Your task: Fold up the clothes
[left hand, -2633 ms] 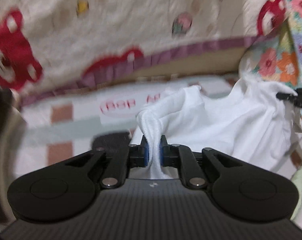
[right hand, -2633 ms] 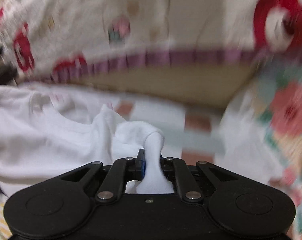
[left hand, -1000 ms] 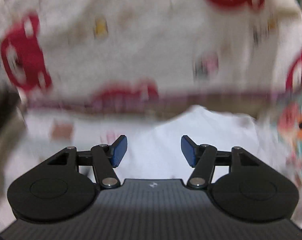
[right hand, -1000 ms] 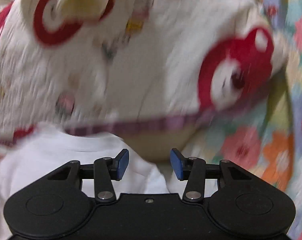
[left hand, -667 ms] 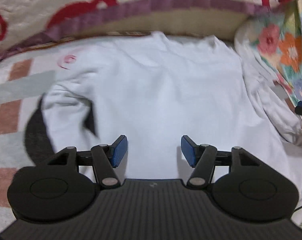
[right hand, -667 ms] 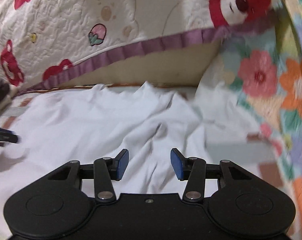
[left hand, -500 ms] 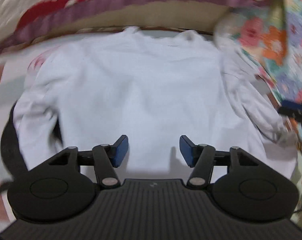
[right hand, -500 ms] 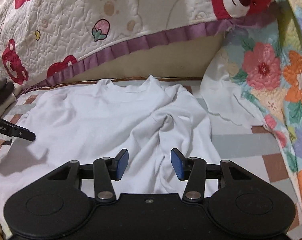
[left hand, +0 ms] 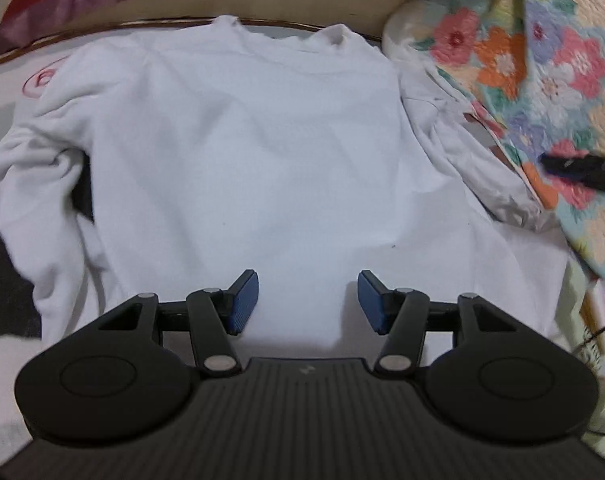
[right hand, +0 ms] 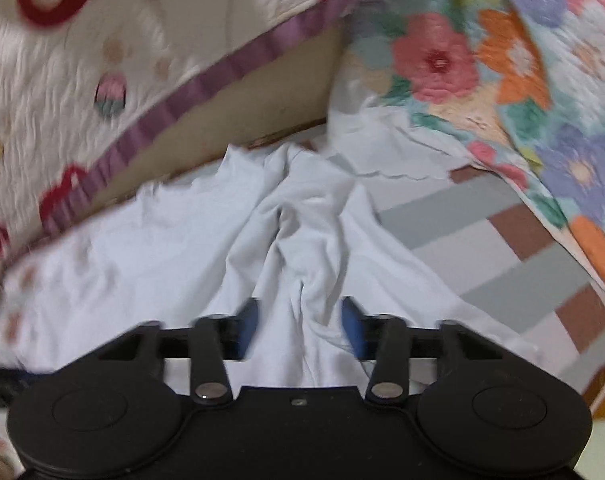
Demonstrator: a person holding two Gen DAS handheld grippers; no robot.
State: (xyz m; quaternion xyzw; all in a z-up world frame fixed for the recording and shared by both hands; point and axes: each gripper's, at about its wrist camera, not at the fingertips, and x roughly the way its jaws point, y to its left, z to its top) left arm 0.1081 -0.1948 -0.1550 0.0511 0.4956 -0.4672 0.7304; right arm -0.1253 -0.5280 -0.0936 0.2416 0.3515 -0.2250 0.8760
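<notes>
We see the white shirt (left hand: 262, 152) spread flat on the checked bedsheet (right hand: 498, 248), its collar toward the cream quilt with purple trim (right hand: 206, 84), the floral quilt (left hand: 542, 60) along its right side. Our left gripper (left hand: 307, 300) hovers above the hem, jaws apart and empty. Our right gripper (right hand: 300, 326) straddles a bunched ridge of the shirt; its jaws are closing, pads not yet pressing the cloth.

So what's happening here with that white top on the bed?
A person is folding clothes with a pair of handheld tongs. The white shirt lies spread on the bedcover. The left tongs hover open above its lower part. The right tongs are closing around a bunched ridge of fabric, not yet pinching it.
</notes>
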